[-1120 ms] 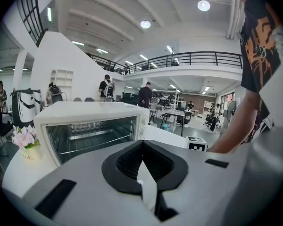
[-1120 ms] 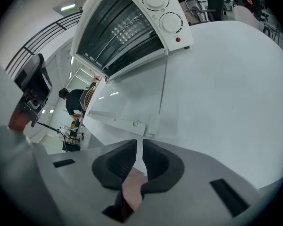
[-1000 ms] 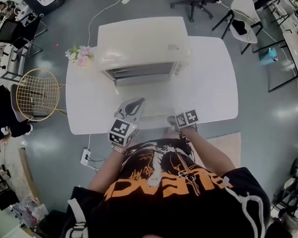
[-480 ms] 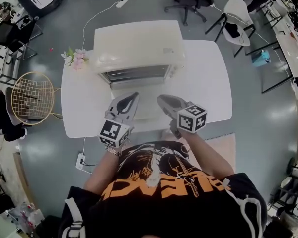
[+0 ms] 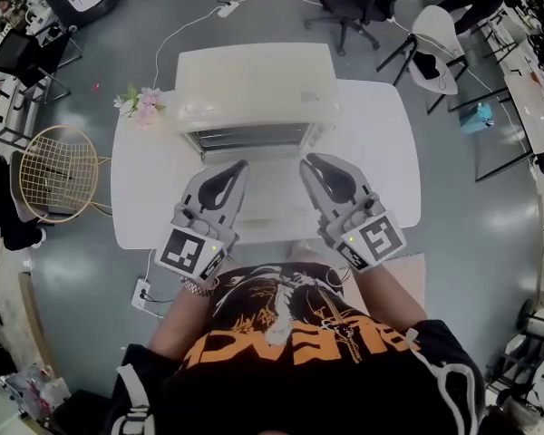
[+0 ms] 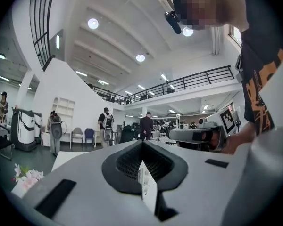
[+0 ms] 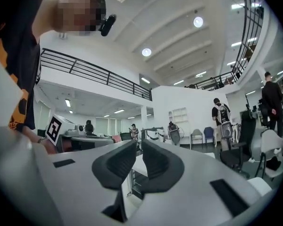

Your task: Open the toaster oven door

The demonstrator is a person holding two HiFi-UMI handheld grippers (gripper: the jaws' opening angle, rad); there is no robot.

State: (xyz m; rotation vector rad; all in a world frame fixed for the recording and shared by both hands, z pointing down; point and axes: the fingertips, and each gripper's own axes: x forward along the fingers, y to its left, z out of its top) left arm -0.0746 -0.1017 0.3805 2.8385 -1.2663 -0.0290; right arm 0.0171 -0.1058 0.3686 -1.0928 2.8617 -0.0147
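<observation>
While both claws hang empty over the tabletop (image 5: 381,152), the toaster oven (image 5: 254,84) sits dead ahead at its far side, front face towards the person. That face runs crosswise, left to right, so the door's long edge lies square across both claws' line. Left claw (image 5: 238,167) is clenched on nothing, tips meeting. Right claw (image 5: 310,163) is pinched nearly as tight, just a sliver between the tips and nothing held. Each points up and forward, tips just short of the oven front, the left towards its middle, the right at its right end, neither clearly nearer. Racks show in that front, but I can't tell the handle, or whether the door is down. My read: either claw must release before it can grip.
</observation>
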